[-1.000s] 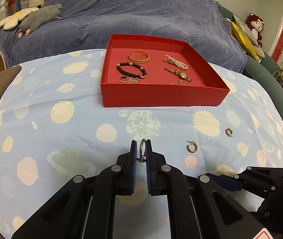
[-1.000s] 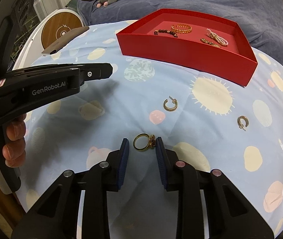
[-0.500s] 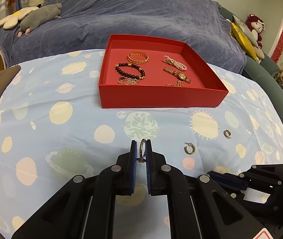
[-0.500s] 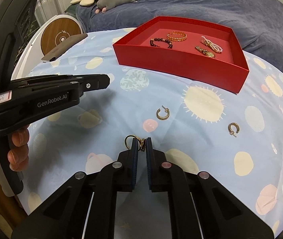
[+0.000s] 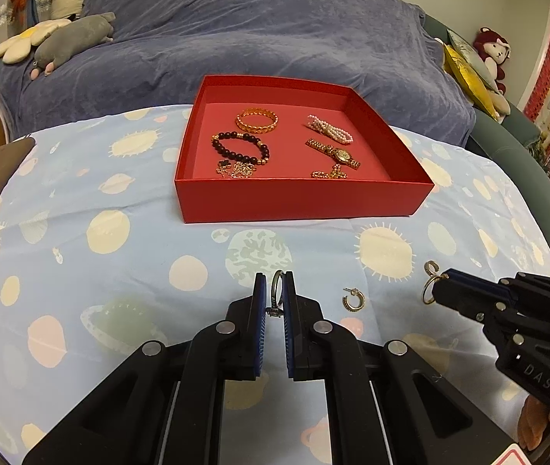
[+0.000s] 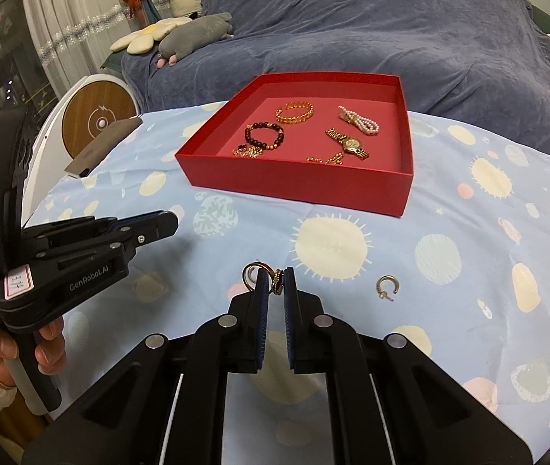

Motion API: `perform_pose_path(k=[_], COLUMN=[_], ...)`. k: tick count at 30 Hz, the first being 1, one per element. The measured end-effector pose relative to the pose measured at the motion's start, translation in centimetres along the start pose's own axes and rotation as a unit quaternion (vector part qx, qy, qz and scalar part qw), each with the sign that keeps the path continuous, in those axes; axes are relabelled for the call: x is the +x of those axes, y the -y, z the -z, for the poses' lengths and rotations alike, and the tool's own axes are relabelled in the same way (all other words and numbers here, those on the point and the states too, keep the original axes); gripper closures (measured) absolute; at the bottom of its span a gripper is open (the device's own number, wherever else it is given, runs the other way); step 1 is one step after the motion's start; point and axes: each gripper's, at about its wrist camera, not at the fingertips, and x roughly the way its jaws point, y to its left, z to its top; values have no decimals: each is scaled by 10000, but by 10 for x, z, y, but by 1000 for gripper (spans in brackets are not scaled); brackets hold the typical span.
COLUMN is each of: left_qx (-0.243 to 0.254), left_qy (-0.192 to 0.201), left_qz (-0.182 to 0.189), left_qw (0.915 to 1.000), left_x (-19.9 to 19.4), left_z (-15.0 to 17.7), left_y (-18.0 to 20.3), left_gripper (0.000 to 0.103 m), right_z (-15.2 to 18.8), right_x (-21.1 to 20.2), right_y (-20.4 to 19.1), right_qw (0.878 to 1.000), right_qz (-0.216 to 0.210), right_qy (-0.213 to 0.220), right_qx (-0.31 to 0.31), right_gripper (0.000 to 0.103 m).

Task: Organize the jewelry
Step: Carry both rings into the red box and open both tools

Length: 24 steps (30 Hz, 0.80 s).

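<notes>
- While your left gripper [image 5: 274, 295] hangs above the planet-print cloth [image 5: 112, 240], its blue pads are clamped on a silver ring [image 5: 276, 290], which stands on edge between them.
- Your right gripper [image 6: 274, 286] is closed on a gold ring [image 6: 252, 274]; the band pokes out past the left pad and the dark-stoned top sits between the pads.
- You have the red box [image 5: 298, 203] straight ahead on the cloth, holding a gold bangle [image 5: 256, 120], a dark bead bracelet [image 5: 240, 147], a pearl strand [image 5: 329, 128], a gold watch [image 5: 335, 152] and thin chains.
- Two gold hoop earrings lie loose on the cloth: one hoop [image 5: 353, 299] between your grippers, the other hoop [image 6: 387, 286] just right of your right gripper.
</notes>
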Motion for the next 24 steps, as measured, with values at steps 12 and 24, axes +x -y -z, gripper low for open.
perform_pose_path(k=[12, 24], left_qx=[1, -161], left_qy=[346, 748], left_qz=[-54, -159], left_qw=[9994, 9969], left_x=[-14, -39], left_z=[-26, -51], left_y=[0, -16], left_gripper=[97, 97], right_z=[-40, -57], right_x=[-23, -41], right_y=[37, 56], right_qw=[9978, 9952], right_qz=[95, 94], right_qy=[472, 738], right_qx=[455, 643], right_gripper=[96, 96])
